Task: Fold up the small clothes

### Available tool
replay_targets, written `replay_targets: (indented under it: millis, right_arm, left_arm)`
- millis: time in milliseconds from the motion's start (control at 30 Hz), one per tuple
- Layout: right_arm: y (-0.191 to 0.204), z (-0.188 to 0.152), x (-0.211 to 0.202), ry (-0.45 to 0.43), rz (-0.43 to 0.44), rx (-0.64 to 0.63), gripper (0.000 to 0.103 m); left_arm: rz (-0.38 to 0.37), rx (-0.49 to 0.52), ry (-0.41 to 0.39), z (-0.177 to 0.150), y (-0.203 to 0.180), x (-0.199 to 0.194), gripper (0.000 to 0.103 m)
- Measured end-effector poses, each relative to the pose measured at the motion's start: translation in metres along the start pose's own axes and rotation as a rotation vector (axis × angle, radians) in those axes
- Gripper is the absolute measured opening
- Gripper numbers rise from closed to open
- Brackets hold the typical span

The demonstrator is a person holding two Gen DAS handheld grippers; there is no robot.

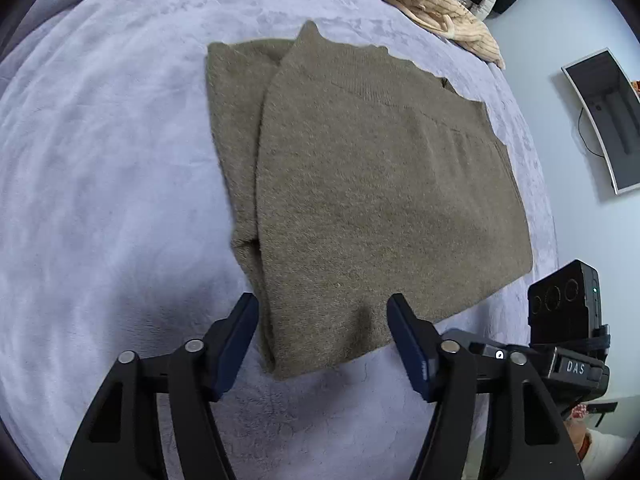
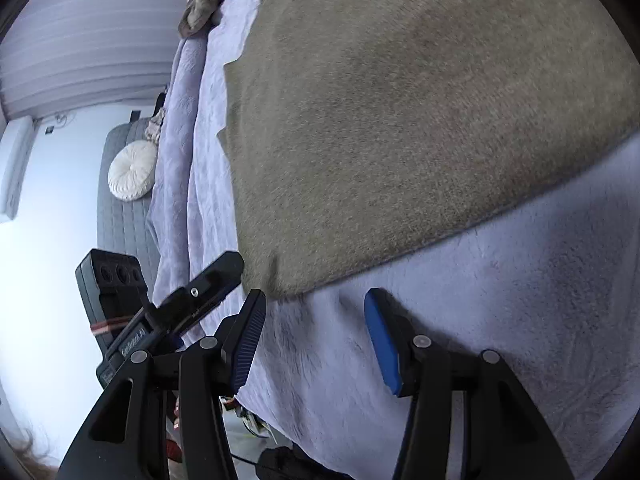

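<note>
An olive-brown knit garment (image 1: 360, 184) lies partly folded flat on a lavender fleece blanket (image 1: 100, 160); a narrower layer shows along its left side. My left gripper (image 1: 322, 308) is open and empty, its fingers either side of the garment's near corner, just above it. In the right wrist view the same garment (image 2: 400, 120) fills the upper frame. My right gripper (image 2: 314, 300) is open and empty over the blanket (image 2: 500, 300), just short of the garment's near corner.
A cream ribbed garment (image 1: 436, 4) and dark items lie at the blanket's far edge. The other gripper's body (image 1: 568, 328) is at right. The bed edge (image 2: 176, 160) drops at left to a floor with a grey mat and white cushion (image 2: 130, 176).
</note>
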State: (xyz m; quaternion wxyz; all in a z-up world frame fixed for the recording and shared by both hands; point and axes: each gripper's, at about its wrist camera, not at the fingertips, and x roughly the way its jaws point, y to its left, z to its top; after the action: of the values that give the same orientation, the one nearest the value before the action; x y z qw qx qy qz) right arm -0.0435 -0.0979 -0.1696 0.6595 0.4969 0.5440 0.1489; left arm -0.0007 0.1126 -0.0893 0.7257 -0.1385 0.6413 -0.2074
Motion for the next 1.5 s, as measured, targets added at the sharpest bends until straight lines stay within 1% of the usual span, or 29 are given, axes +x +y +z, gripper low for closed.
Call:
replay_targets:
  millis: [33, 67, 100, 133, 167, 233, 300, 367, 433, 500, 533, 600, 667, 700, 733, 767, 833, 900, 1000, 1067, 1100, 1167, 1233, 1300, 1333, 1400, 1433, 1467, 1500]
  right_arm:
    - [-0.004, 0.002, 0.003, -0.024, 0.019, 0.04, 0.055]
    - [-0.006, 0.007, 0.004, -0.04, 0.041, 0.072, 0.055]
    - [-0.01, 0.01, 0.007, -0.052, 0.083, 0.111, 0.052]
    - [-0.011, 0.015, 0.009, -0.059, 0.115, 0.141, 0.026]
    - [-0.011, 0.019, 0.011, -0.06, 0.115, 0.152, 0.008]
    - [0.001, 0.025, 0.006, -0.066, 0.09, 0.106, 0.008]
    - [0.02, 0.021, -0.004, -0.063, 0.078, 0.004, 0.007]
    - [0.028, 0.016, -0.009, -0.046, 0.025, -0.06, 0.007]
    - [0.022, 0.011, -0.006, -0.018, -0.036, -0.074, 0.007]
    - [0.008, 0.009, 0.008, 0.017, -0.099, -0.059, 0.007]
    - [0.001, 0.008, 0.015, 0.034, -0.143, -0.057, 0.007]
    - [-0.004, 0.006, 0.019, 0.041, -0.151, -0.045, 0.007]
    - [0.001, 0.005, 0.016, 0.059, -0.166, -0.062, 0.007]
    - [0.007, 0.003, 0.014, 0.079, -0.189, -0.087, 0.007]
    - [0.013, 0.001, 0.012, 0.101, -0.205, -0.113, 0.011]
    - [0.023, -0.002, 0.01, 0.119, -0.209, -0.144, 0.011]
    - [0.047, -0.005, 0.008, 0.126, -0.192, -0.231, 0.011]
    - [0.073, -0.001, 0.011, 0.108, -0.198, -0.335, 0.011]
    - [0.105, 0.021, 0.032, 0.067, -0.235, -0.443, 0.011]
    - [0.118, 0.042, 0.053, 0.033, -0.284, -0.46, 0.011]
    - [0.119, 0.049, 0.064, 0.022, -0.28, -0.461, 0.01]
    - [0.122, 0.061, 0.089, 0.03, -0.302, -0.467, 0.01]
    - [0.13, 0.063, 0.112, 0.068, -0.33, -0.503, 0.01]
    - [0.14, 0.05, 0.13, 0.102, -0.368, -0.579, 0.01]
    - [0.145, 0.043, 0.135, 0.116, -0.388, -0.624, 0.01]
    - [0.149, 0.032, 0.14, 0.129, -0.419, -0.678, 0.01]
    - [0.15, 0.029, 0.14, 0.142, -0.424, -0.689, 0.011]
    - [0.147, 0.026, 0.141, 0.16, -0.419, -0.684, 0.011]
    - [0.144, 0.024, 0.14, 0.179, -0.411, -0.673, 0.011]
  left_arm:
    - [-0.025, -0.003, 0.015, 0.0, 0.0, 0.006, 0.047]
    - [-0.029, -0.007, 0.03, 0.001, 0.001, 0.012, 0.035]
    - [-0.021, -0.007, 0.038, 0.001, 0.002, 0.016, 0.025]
    - [-0.028, -0.01, 0.044, 0.003, 0.004, 0.017, 0.006]
    - [-0.066, -0.023, 0.043, 0.003, 0.005, 0.014, 0.005]
    - [-0.1, -0.005, 0.003, 0.001, 0.001, -0.002, 0.005]
    - [-0.107, 0.036, -0.037, -0.005, -0.006, -0.019, 0.006]
    - [-0.111, 0.047, -0.036, -0.012, -0.009, -0.023, 0.005]
    - [-0.063, 0.081, -0.012, -0.02, -0.011, -0.013, 0.005]
    - [0.017, 0.113, 0.022, -0.031, -0.008, 0.004, 0.005]
    - [0.029, 0.106, 0.038, -0.035, -0.005, 0.011, 0.006]
    - [0.009, 0.077, 0.025, -0.041, 0.002, 0.009, 0.006]
    - [0.005, 0.055, 0.003, -0.043, 0.006, -0.001, 0.006]
    - [0.009, 0.041, -0.006, -0.044, 0.008, -0.006, 0.006]
    - [0.019, 0.031, -0.016, -0.045, 0.01, -0.011, 0.006]
    - [0.038, 0.026, -0.027, -0.047, 0.013, -0.016, 0.006]
    - [0.066, 0.012, -0.051, -0.048, 0.018, -0.026, 0.006]
    - [0.103, -0.02, -0.067, -0.051, 0.026, -0.034, 0.006]
    - [0.168, -0.069, -0.077, -0.052, 0.038, -0.037, 0.006]
    - [0.199, -0.088, -0.074, -0.054, 0.041, -0.035, 0.006]
    - [0.214, -0.095, -0.071, -0.055, 0.042, -0.035, 0.006]
    - [0.235, -0.106, -0.063, -0.056, 0.044, -0.031, 0.006]
    - [0.252, -0.115, -0.066, -0.058, 0.047, -0.031, 0.006]
    - [0.254, -0.128, -0.083, -0.06, 0.051, -0.035, 0.006]
    - [0.256, -0.135, -0.088, -0.06, 0.053, -0.037, 0.007]
    - [0.265, -0.154, -0.082, -0.058, 0.056, -0.038, 0.067]
    - [0.28, -0.171, -0.096, -0.058, 0.059, -0.042, 0.103]
    - [0.294, -0.172, -0.136, -0.059, 0.059, -0.049, 0.102]
    - [0.295, -0.162, -0.145, -0.058, 0.058, -0.052, 0.102]
